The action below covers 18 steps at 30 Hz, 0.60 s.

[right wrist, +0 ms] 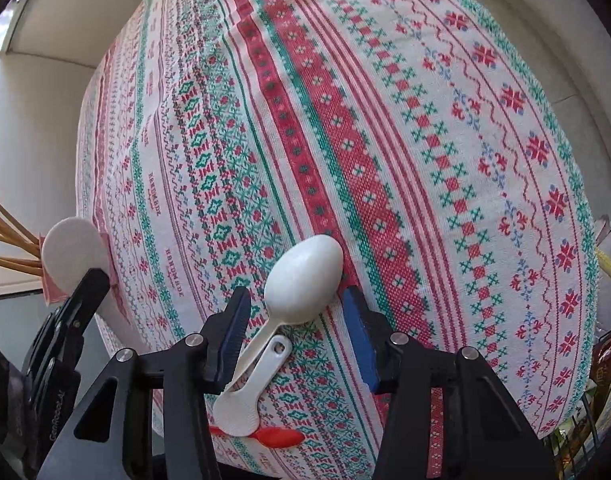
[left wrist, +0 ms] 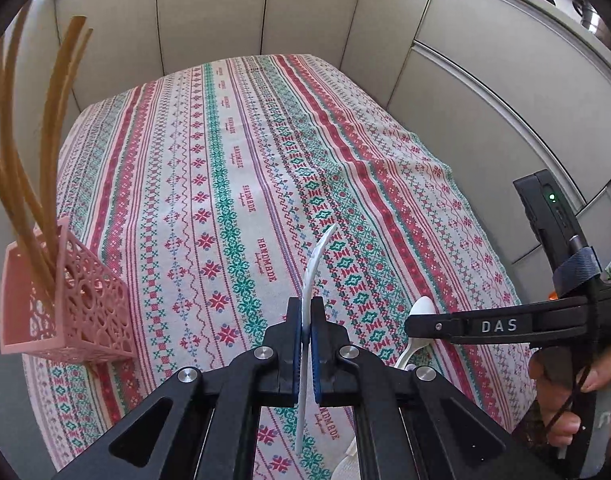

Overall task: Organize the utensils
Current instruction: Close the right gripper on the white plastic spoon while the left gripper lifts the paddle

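Three white plastic spoons: one (left wrist: 310, 272) held edge-on, one (right wrist: 301, 280) lying bowl-down, one (right wrist: 249, 392) beneath it. One red spoon (right wrist: 279, 437). One pink lattice basket (left wrist: 85, 308). At least four wooden chopsticks (left wrist: 55, 128).

A table (left wrist: 105, 128) is covered by a cloth (left wrist: 233, 168) with red, green and pink stripes and little flower shapes. Pale wall panels (left wrist: 209, 12) are seen behind it and at the right side. Bright daylight is seen at the far left edge of the right wrist view.
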Each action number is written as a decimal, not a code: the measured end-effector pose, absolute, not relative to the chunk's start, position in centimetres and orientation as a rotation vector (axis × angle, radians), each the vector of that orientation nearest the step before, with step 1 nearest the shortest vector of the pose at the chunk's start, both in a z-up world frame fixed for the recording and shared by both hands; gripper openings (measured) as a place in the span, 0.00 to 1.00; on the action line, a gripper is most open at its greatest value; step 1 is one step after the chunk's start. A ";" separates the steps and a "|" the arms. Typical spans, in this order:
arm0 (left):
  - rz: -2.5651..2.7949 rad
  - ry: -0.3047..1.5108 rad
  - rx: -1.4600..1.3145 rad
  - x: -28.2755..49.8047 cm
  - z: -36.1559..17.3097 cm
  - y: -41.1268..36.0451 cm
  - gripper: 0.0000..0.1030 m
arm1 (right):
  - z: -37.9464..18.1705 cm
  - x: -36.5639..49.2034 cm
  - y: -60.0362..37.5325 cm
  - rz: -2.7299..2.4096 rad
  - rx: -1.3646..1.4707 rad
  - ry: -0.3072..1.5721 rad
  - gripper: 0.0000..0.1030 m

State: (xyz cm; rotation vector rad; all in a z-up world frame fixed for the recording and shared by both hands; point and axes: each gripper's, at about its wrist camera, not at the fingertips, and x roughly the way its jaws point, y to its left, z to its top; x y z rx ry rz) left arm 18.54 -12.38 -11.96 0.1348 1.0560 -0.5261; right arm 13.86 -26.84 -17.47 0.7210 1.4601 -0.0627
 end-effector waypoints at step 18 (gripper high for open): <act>-0.515 0.912 0.063 16.3 -7.6 -7.8 0.04 | -17.4 14.6 -26.5 -0.050 0.814 1.394 0.14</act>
